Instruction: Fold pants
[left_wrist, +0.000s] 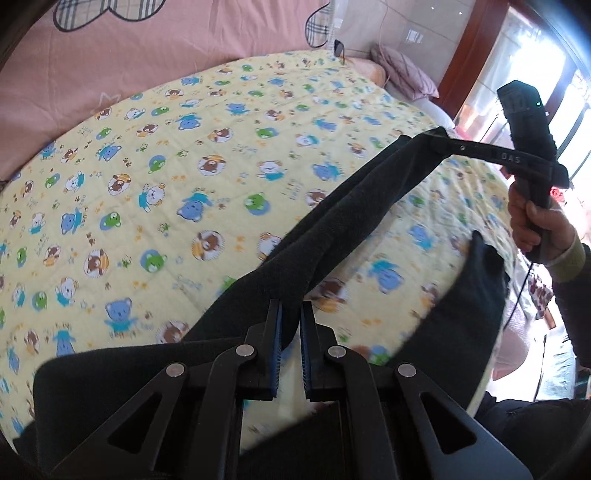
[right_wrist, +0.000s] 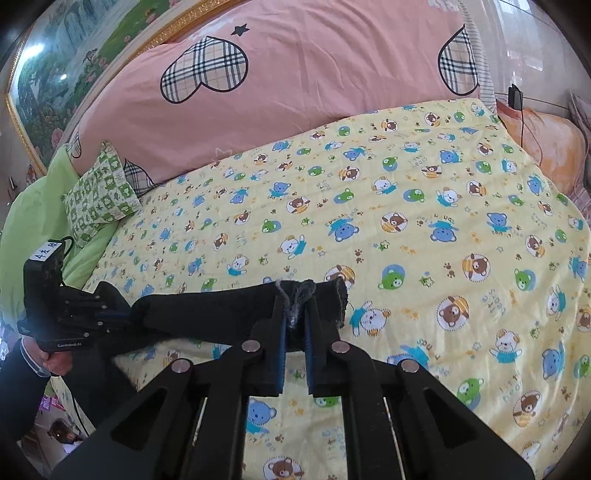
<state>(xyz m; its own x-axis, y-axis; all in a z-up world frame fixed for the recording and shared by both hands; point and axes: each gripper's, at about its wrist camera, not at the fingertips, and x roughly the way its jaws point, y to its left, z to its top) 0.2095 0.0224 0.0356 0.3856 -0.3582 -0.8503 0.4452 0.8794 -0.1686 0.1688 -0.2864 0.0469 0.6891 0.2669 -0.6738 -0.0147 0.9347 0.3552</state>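
Black pants (left_wrist: 354, 206) stretch in a taut band above the yellow bear-print bed cover (left_wrist: 155, 192). In the left wrist view my left gripper (left_wrist: 291, 314) is shut on the near end of the cloth, and more black cloth hangs down on both sides of it. The right gripper (left_wrist: 437, 138), held by a hand (left_wrist: 528, 221), clamps the far end. In the right wrist view my right gripper (right_wrist: 295, 312) is shut on the frayed cuff of the pants (right_wrist: 314, 295). There the left gripper (right_wrist: 125, 315) grips the other end at the left.
A large pink duvet (right_wrist: 295, 66) with plaid hearts lies along the back of the bed. A green patterned pillow (right_wrist: 99, 192) sits at the left, an orange pillow (right_wrist: 546, 136) and a charger with cable at the right. The bed's edge runs close below both grippers.
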